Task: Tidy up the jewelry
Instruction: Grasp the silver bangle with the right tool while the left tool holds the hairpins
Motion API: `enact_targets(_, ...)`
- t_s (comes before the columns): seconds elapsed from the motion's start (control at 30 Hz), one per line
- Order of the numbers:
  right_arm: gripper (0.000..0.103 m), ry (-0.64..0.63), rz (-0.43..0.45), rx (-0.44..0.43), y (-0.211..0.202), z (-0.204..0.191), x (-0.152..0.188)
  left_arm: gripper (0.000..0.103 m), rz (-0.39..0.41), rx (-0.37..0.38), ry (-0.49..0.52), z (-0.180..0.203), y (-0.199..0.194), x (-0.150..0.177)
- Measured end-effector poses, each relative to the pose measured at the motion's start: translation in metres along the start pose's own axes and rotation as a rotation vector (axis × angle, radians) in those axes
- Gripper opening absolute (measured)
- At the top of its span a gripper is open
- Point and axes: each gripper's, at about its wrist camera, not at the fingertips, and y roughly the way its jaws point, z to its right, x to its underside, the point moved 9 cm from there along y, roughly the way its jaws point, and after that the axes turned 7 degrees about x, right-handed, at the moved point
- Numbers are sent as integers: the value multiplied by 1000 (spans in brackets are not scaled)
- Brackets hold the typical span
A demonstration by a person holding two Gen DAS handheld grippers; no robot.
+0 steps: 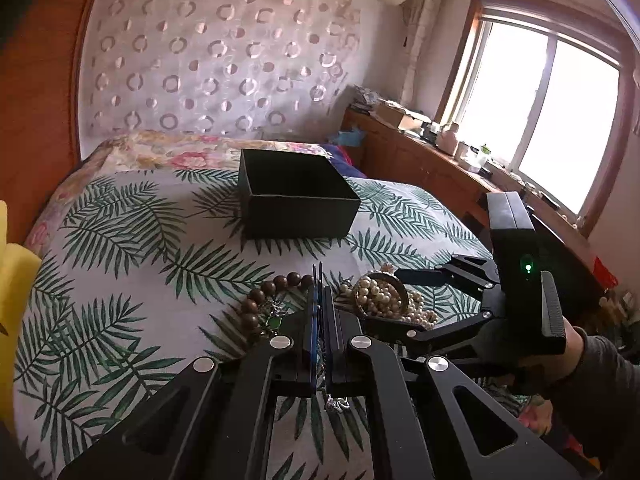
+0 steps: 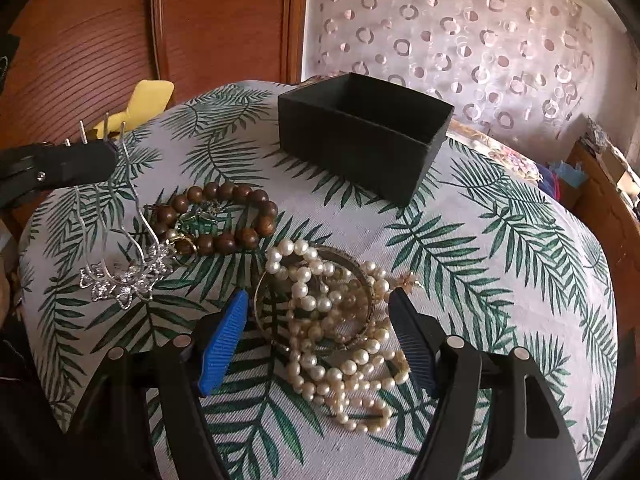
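On the leaf-print bed [image 2: 500,264] sits one open black box [image 2: 362,136]; nearer lie one brown wooden bead bracelet [image 2: 240,216], one tangle of pearl strands [image 2: 340,336] and one gold bangle [image 2: 264,280] lying among them. The left gripper [image 2: 108,156] has its fingers clamped on one silver flower hair comb [image 2: 124,276], lifted by its prongs; the right gripper [image 2: 320,320] hangs over the pearls, fingers wide either side, not pressing

black box [image 2: 360,148] rim unobstructed, bedspread [image 2: 500,280] beside bare

Open right tool [image 2: 318,320] astride pearl necklace [image 2: 340,320], black box [image 2: 360,136] beyond
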Motion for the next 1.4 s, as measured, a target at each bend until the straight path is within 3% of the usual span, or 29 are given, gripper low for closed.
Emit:
enact_targets(0.27,74,-60,35,19,-3,-1,-9,1,-1,-3,-9,-4,0,1)
enact_targets(0.57,74,-95,12,28,4,-5,-7,1,-1,-5,-13,-6,0,3)
enact_targets(0.67,63,-119,21,29,1,-8,-5,1,-1,-5,-13,-6,0,4)
enact_targets(0.83,63,-91,28,-4,-3,-6,-4,1,-1,-5,-12,-6,0,3)
enact_targets(1.03,63,-61,101,-33,-22,-6,-21,1,5,-3,-9,-6,0,2)
enact_targets(1.4,63,-29,145,-8,-31,15,-50,1,27,-10,31,0,5,-26)
